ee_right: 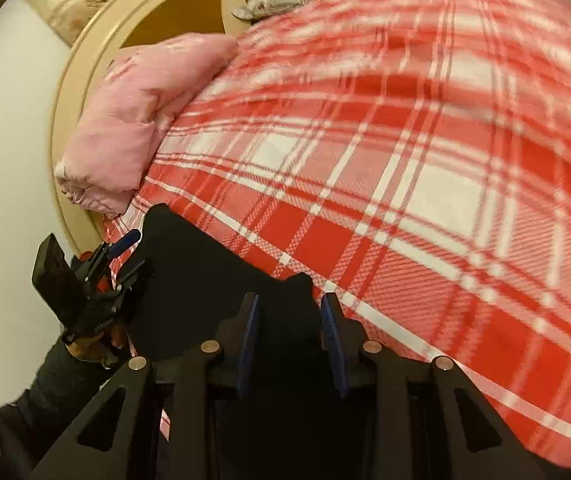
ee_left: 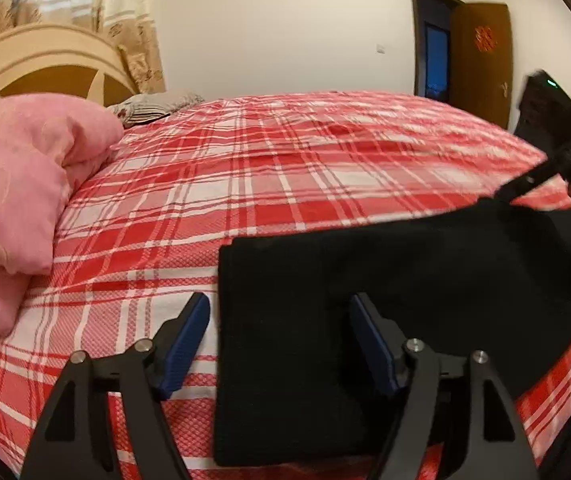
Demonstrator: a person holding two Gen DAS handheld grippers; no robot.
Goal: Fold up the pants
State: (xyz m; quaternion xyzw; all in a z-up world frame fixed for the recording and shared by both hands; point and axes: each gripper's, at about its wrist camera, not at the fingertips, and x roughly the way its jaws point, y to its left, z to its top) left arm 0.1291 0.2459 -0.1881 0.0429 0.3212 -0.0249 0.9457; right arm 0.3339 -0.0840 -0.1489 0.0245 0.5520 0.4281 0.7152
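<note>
The black pants (ee_left: 365, 280) lie folded into a flat rectangle on the red plaid bed (ee_left: 245, 168). My left gripper (ee_left: 281, 340) is open wide and straddles the pants' left edge, one pad over the sheet, the other over the cloth. In the right wrist view it (ee_right: 127, 256) shows at the left, held by a hand in a dark sleeve. My right gripper (ee_right: 290, 336) is at the other end of the pants (ee_right: 205, 264), its fingers partly apart with a black corner between and beyond them. I cannot see whether the pads press the cloth. The right wrist view is motion blurred.
A pink quilt (ee_left: 17, 184) is bunched at the head of the bed beside a cream headboard (ee_left: 45, 64) and a patterned pillow (ee_left: 153, 106). A brown door (ee_left: 481, 60) stands open in the far wall. Plaid sheet stretches beyond the pants.
</note>
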